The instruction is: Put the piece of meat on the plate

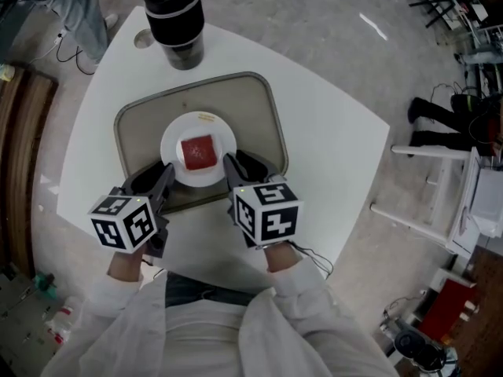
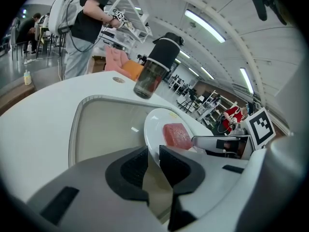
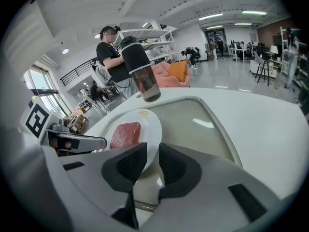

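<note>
A red square piece of meat (image 1: 199, 152) lies in the middle of a white plate (image 1: 174, 144) that sits in a beige tray (image 1: 149, 116). My left gripper (image 1: 167, 173) is at the plate's near-left rim and my right gripper (image 1: 231, 163) at its near-right rim. In the left gripper view the jaws (image 2: 153, 159) stand a narrow slot apart with the plate's rim (image 2: 153, 124) running into it, the meat (image 2: 177, 135) just beyond. In the right gripper view the jaws (image 3: 152, 164) likewise close on the rim (image 3: 149, 124), beside the meat (image 3: 126, 134).
A tall black-lidded bottle (image 1: 174, 18) stands on the white table (image 1: 330, 132) just past the tray's far edge. The table's front edge lies close under my hands. A person (image 3: 108, 57) stands in the room behind, among chairs and shelves.
</note>
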A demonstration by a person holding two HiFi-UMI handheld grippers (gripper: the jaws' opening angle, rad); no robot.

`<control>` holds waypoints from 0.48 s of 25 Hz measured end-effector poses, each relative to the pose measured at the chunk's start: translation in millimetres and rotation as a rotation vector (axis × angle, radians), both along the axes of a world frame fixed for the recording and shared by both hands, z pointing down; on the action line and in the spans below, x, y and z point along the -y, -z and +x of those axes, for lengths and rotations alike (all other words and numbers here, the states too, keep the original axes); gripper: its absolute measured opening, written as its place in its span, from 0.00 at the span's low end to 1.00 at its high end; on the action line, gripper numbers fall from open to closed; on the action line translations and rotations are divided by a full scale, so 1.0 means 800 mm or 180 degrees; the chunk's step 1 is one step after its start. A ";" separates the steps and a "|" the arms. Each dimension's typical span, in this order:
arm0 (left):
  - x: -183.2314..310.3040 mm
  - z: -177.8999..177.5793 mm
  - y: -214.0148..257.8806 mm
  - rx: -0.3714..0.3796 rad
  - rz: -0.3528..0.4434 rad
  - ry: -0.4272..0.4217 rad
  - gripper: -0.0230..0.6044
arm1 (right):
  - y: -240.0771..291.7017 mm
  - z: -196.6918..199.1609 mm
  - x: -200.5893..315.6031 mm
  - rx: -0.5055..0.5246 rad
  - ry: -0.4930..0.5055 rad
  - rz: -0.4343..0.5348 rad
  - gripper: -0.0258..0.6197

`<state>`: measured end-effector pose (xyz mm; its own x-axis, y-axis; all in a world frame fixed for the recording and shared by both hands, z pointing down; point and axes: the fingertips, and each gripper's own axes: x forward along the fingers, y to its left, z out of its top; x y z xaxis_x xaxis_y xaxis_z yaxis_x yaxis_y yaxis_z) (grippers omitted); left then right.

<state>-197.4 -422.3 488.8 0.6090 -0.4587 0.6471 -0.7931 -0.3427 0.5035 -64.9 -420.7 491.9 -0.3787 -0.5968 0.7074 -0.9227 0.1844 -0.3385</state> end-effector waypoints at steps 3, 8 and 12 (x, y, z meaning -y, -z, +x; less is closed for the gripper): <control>0.009 0.000 -0.007 0.0030 -0.0024 -0.0042 0.16 | -0.008 0.000 0.007 0.0007 -0.0033 -0.0039 0.18; 0.017 0.001 -0.016 0.0077 -0.0061 -0.0125 0.16 | -0.019 0.000 0.015 0.0038 -0.0099 -0.0111 0.18; 0.018 0.002 -0.022 0.0096 -0.0093 -0.0169 0.16 | -0.026 0.000 0.019 0.0038 -0.0102 -0.0167 0.18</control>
<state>-195.6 -436.8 506.4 0.6119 -0.4068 0.6782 -0.7892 -0.3701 0.4901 -64.6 -435.7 512.4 -0.3687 -0.5710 0.7335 -0.9237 0.1364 -0.3581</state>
